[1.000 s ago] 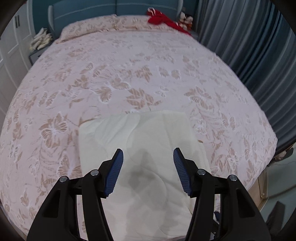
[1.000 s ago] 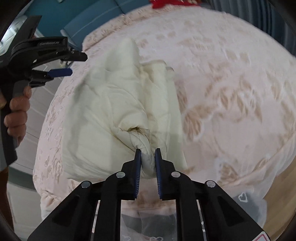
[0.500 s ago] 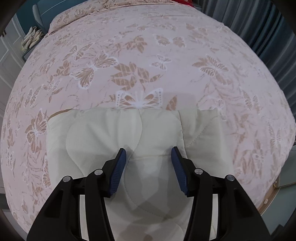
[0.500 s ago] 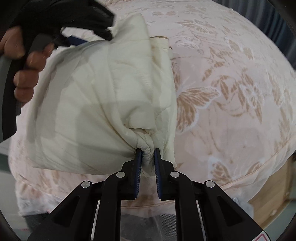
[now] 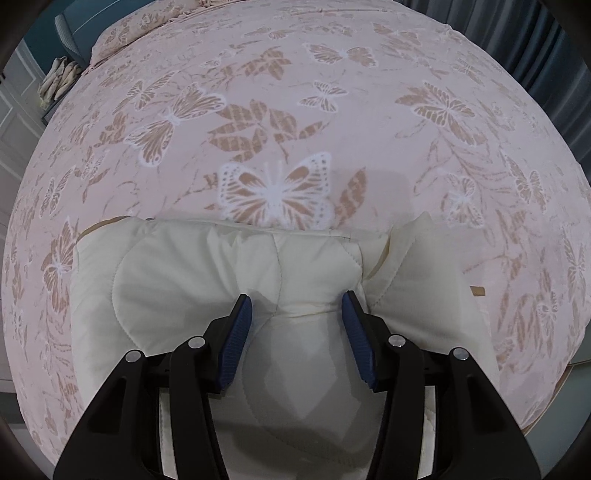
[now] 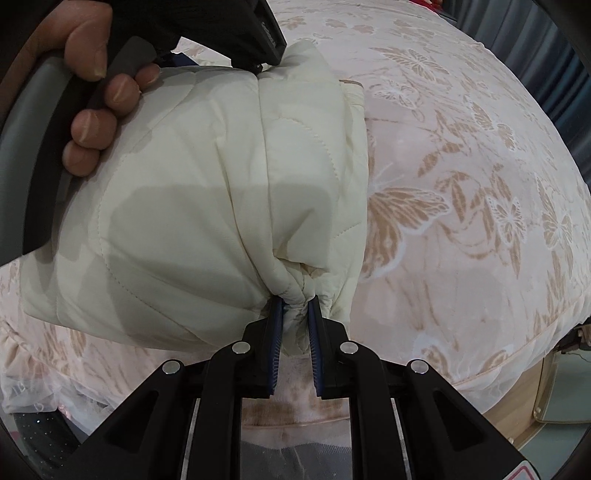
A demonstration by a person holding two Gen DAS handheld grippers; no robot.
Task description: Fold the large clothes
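Observation:
A cream quilted jacket (image 5: 192,273) lies folded into a thick bundle on the pink butterfly bedspread (image 5: 295,110). My left gripper (image 5: 297,306) is open, its blue pads (image 5: 236,332) pressed down on the top of the bundle near its far fold. My right gripper (image 6: 294,308) is shut on a bunched edge of the jacket (image 6: 207,206) at the bundle's near side. In the right wrist view the left gripper's black body (image 6: 236,33) and the hand holding it rest on the bundle's far end.
The bed's wooden edge (image 6: 532,410) runs at the lower right. Dark curtains (image 5: 546,48) hang on the right. A blue headboard and a white nightstand (image 5: 59,74) with light items stand at the far left.
My left gripper has come down and forward onto the jacket, which now fills more of its view. My right gripper has kept its grip and brought the bundle nearer the left gripper.

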